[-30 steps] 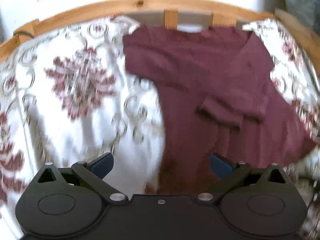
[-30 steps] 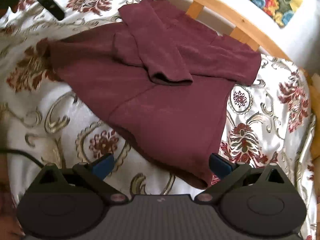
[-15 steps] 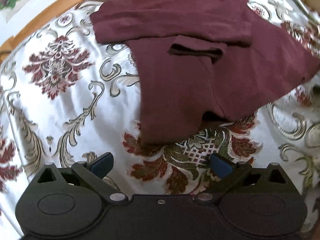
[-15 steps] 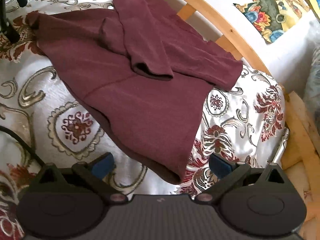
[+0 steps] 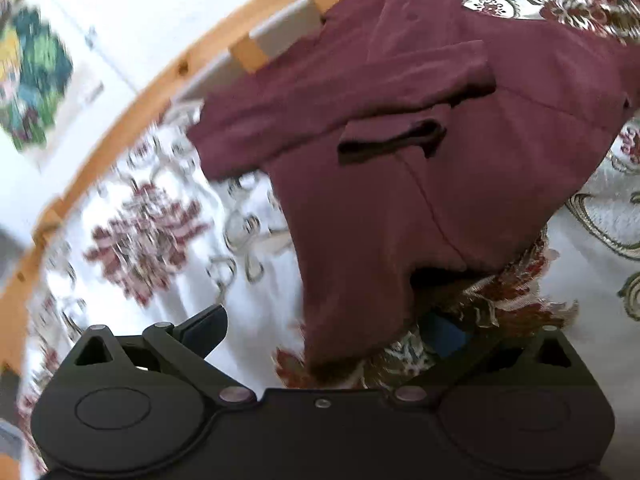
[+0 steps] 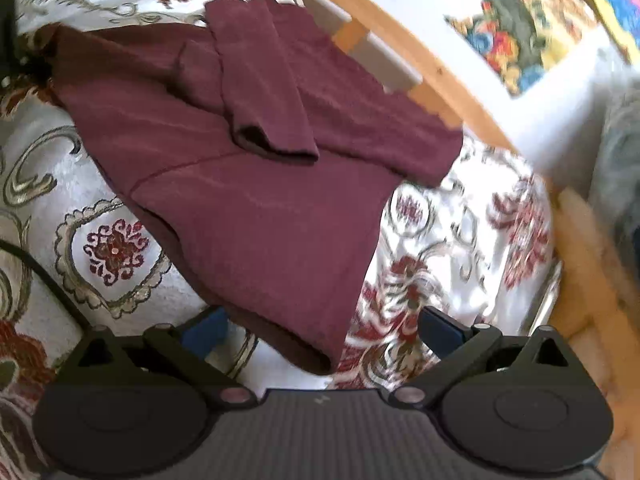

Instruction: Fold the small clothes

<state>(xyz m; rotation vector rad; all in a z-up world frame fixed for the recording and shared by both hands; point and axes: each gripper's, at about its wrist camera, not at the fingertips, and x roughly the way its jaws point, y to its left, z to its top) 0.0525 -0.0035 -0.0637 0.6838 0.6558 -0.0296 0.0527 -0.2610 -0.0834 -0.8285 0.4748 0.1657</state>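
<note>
**Both grippers spread wide at the hem corners of the maroon garment**

The left gripper (image 5: 322,324) has its fingers released and spread, empty, straddling the near-left hem corner of the maroon garment (image 5: 400,184). The cloth lies between the pads but neither touches it; its right blue pad (image 5: 442,334) sits partly under a lifted flap of hem, though blur makes that hard to confirm. The right gripper (image 6: 320,326) is likewise released and empty, its pads either side of the near-right hem corner (image 6: 316,356), apart from the fabric.

The garment lies flat on the patterned bedspread (image 6: 116,248), both sleeves (image 6: 272,120) already folded across the chest, its neck end touching the wooden bed rail (image 6: 440,76) at the far side.

Risks, as I judge them: closing here may pinch bedspread along with the hem, dragging the cover and rumpling the folds. The left corner is already curled, so a grip could catch only one layer and let the other sag. Lifting the two corners unevenly would skew the fold, and a quick carry toward the far end could flip the loose sleeves open.

Open room lies on the bedspread to the left and right of the garment and on the near side. The far side is tight: the rail and wall (image 5: 132,24) stand just beyond the collar, so a fold toward it leaves little clearance.
</note>
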